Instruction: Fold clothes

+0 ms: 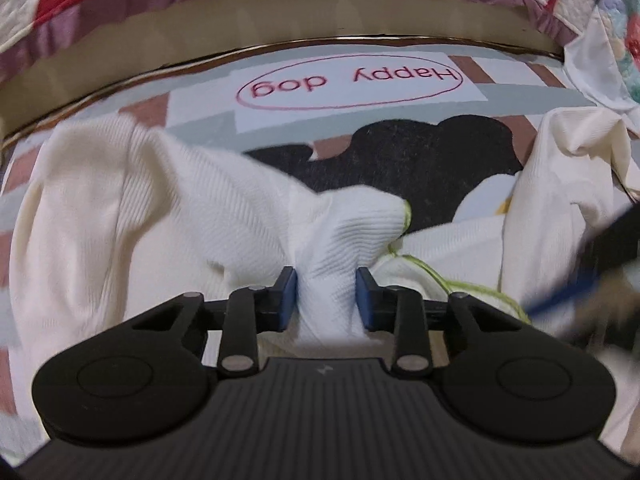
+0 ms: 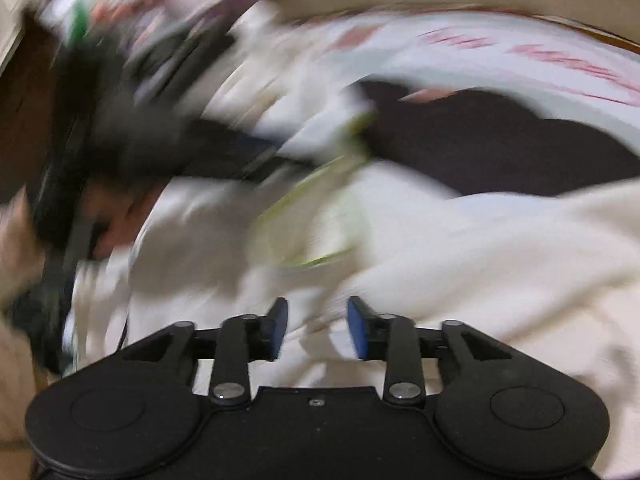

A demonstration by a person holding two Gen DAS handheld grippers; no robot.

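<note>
A cream-white ribbed garment (image 1: 120, 208) with a thin yellow-green trim (image 1: 436, 278) lies rumpled over a printed mat. My left gripper (image 1: 326, 292) points down at it, and its blue pads pinch a raised bunch of the fabric between them. In the right wrist view, which is heavily blurred, the same garment (image 2: 480, 248) spreads below my right gripper (image 2: 317, 328). Its blue pads stand apart over the cloth and grip nothing. The right gripper's dark, blurred body (image 1: 600, 256) shows at the right edge of the left wrist view.
The mat (image 1: 348, 80) reads "Happy dog" and carries a large black dog shape (image 1: 420, 152). Behind it runs a beige ledge (image 1: 280, 20) under a quilt with red patches (image 1: 80, 8). More white cloth (image 1: 592, 64) is heaped at the far right. A hand (image 2: 116, 216) shows blurred at the left.
</note>
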